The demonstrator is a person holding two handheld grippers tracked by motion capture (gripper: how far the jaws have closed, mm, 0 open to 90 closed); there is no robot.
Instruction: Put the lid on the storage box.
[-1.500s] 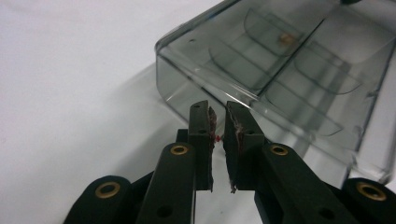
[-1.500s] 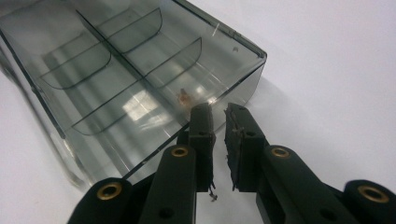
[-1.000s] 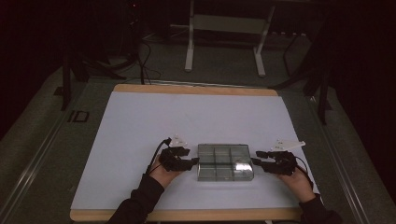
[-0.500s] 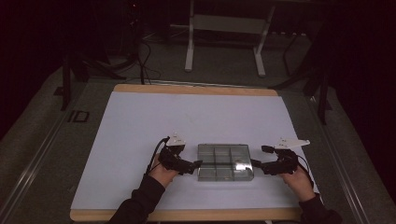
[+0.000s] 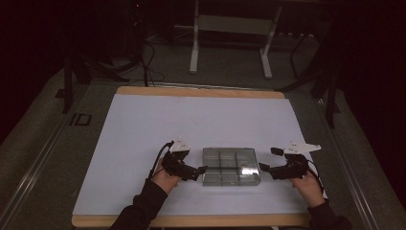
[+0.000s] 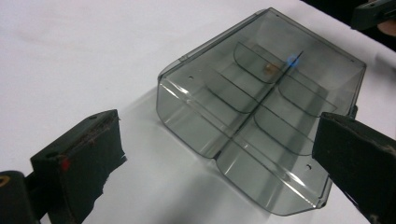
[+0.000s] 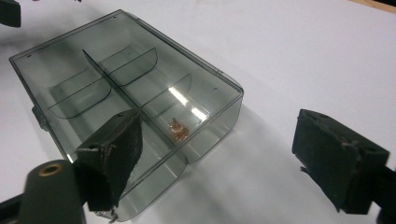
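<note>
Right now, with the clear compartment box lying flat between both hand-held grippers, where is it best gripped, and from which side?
Probably by its two short end walls, one hand-held gripper from each side. The clear compartment box lies flat with its lid shut. The left hand-held gripper and right hand-held gripper already face those ends, jaws open. The walls are thin, straight and upright, so jaws could pinch an end edge; the broad smooth top offers no hold.

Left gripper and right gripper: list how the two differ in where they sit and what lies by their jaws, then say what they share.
The left gripper sits at the clear box's left end; the right gripper sits at its right end. In the right gripper view, a small coppery bit lies in the nearest compartment; in the left gripper view it lies far off. Both have just been opening, now open and gripping nothing.
</note>
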